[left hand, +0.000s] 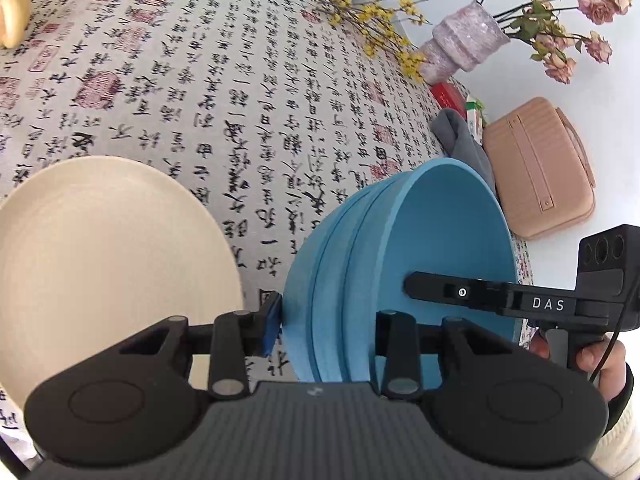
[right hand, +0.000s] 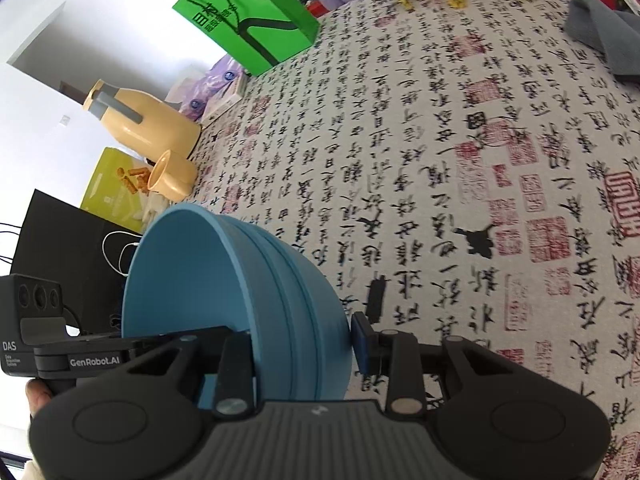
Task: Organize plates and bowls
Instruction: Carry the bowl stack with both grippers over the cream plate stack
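1. Bowls [left hand: 400, 264], blue, appear as a nested stack with several rims showing; the stack is tilted on its side and held above the tablecloth [left hand: 240, 100], just right of a cream plate [left hand: 100, 248] lying on the cloth.
2. Left gripper [left hand: 326, 330]: fingers straddle the stack's wall at the rim, blue pad [left hand: 271, 328] against the outer surface, the other finger inside; pinching the bowls.
3. Right gripper [right hand: 304, 346]: same hold on the opposite rim, pad [right hand: 362, 346] outside, the other finger within; also pinching.
4. Legible markings: "DAS" and "GenRobot.AI" on the gripper bodies. The cloth carries black calligraphy and red seal stamps; a green bag [right hand: 248, 24] bears black characters, not clearly legible.
5. Pose: both grippers angle downward over the table; a hand [left hand: 600, 360] grips the right handle.
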